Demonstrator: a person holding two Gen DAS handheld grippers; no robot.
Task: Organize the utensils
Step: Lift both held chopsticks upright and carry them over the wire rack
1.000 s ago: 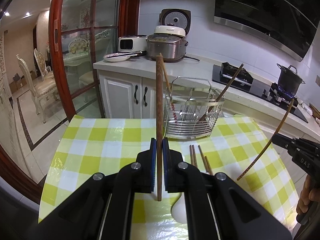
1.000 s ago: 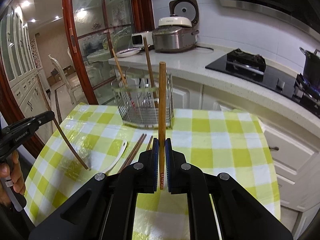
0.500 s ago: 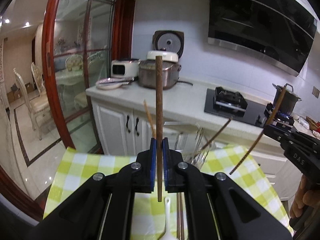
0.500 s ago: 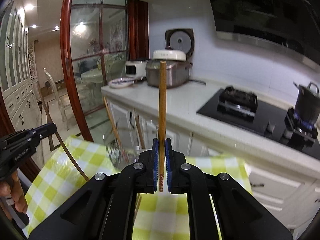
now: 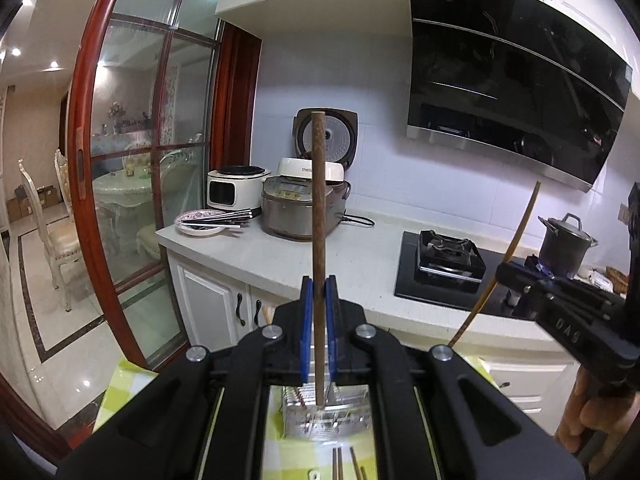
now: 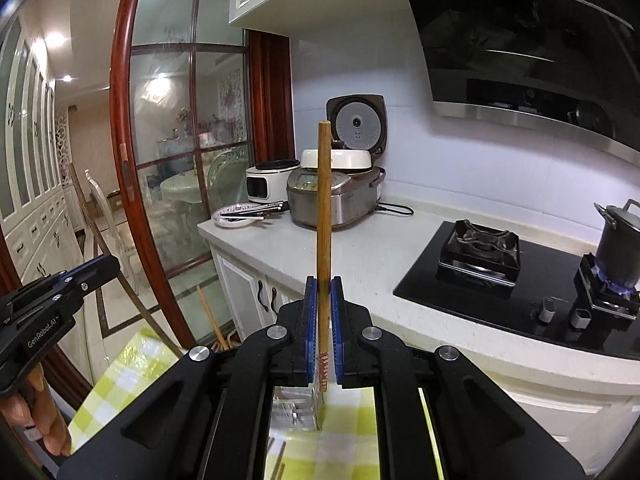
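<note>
My left gripper [image 5: 319,292] is shut on a dark brown chopstick [image 5: 318,208] that stands upright between its blue pads. My right gripper [image 6: 323,292] is shut on a lighter wooden chopstick [image 6: 324,208], also upright. Both are held high above the yellow checked table [image 6: 120,380]. The wire utensil rack [image 5: 344,420] shows far below, between the gripper arms, with loose chopsticks [image 5: 336,460] lying on the cloth in front of it. In the left wrist view the right gripper [image 5: 504,274] is off to the right. In the right wrist view the left gripper [image 6: 108,264] is off to the left.
Behind the table runs a white counter [image 5: 360,252] with rice cookers [image 5: 304,208], a plate of chopsticks [image 5: 200,224], a black gas hob [image 5: 448,264] and a pot [image 5: 564,248] over a lit flame. A red-framed glass door [image 5: 88,200] stands on the left.
Both grippers have risen with their chopsticks still gripped. The table and rack have dropped to the bottom of both views, and the counter, wall and hood now fill them.
</note>
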